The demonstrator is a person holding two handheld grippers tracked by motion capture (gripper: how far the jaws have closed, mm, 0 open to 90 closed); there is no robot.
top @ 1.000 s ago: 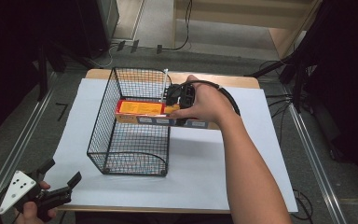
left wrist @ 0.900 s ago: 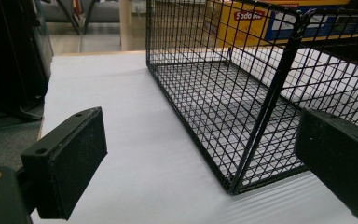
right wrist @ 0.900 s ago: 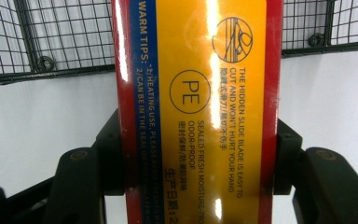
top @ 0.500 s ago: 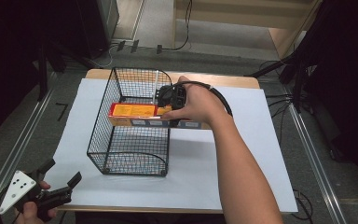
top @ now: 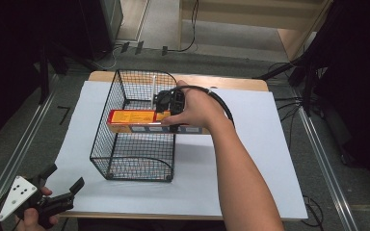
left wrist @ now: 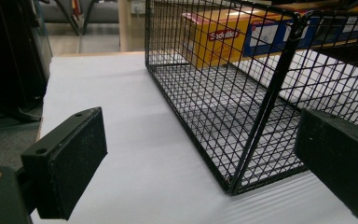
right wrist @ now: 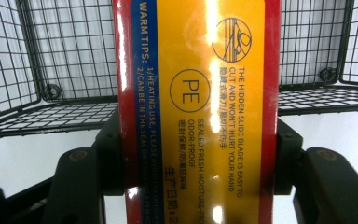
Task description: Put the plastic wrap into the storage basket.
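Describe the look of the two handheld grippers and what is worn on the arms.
Both grippers are black with two blocky, flat-faced jaws. The left gripper carries a pale grey three-cornered plate with small dark holes. The right gripper trails a black cable looping over the hand. The right forearm is bare; no sleeve shows.

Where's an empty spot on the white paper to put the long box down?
Bare white paper lies right of the wire basket, and a strip left of it. The basket's middle is crowded: the right gripper holds the box there.
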